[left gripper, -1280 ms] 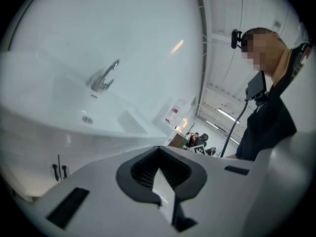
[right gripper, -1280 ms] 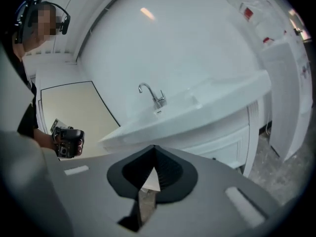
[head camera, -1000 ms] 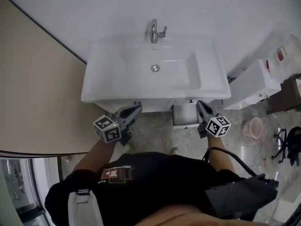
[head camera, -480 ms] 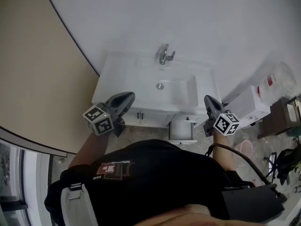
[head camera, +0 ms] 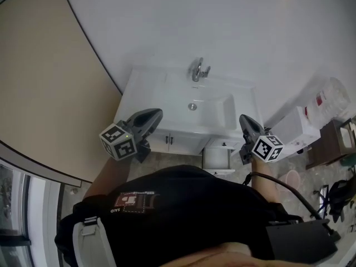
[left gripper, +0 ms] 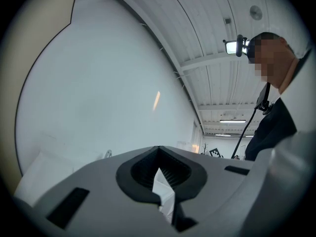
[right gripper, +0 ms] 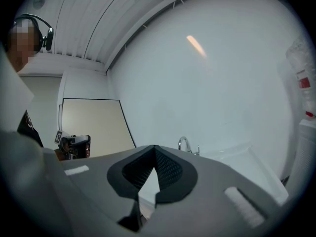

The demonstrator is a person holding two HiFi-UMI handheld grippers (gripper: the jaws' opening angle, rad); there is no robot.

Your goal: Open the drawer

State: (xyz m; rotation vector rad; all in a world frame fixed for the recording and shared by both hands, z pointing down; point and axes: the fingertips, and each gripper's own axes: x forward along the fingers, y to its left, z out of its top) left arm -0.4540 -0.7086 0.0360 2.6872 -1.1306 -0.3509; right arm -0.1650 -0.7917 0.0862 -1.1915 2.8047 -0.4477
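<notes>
Two grippers hang at basin height, well above the drawer (head camera: 216, 158). In the head view it sits at 6 o'clock from the faucet (head camera: 200, 70), low in the right half of the white vanity cabinet (head camera: 181, 141), and juts out toward the person with its grey inside showing, so it looks at least partly open.

It should handle as a stiff, boxy part running on slides: probably light, not fragile, moving only straight out. The glossy white front looks slippery, so the safest hold is likely its top lip or a small knob; I cannot make out a knob on it for certain.

Left gripper (head camera: 154, 114) has its jaws clenched with nothing between them, only white background through the slit below the tips. Right gripper (head camera: 243, 120) is likewise clenched on nothing, at 2 o'clock from the drawer.

Only the head view shows the drawer and the cabinet fronts. Both gripper views look level at the wall. The right gripper view adds the basin rim (right gripper: 247, 154) and a beige panel (right gripper: 89, 125) at 9 o'clock, while the left gripper view shows ceiling lights and the person.
</notes>
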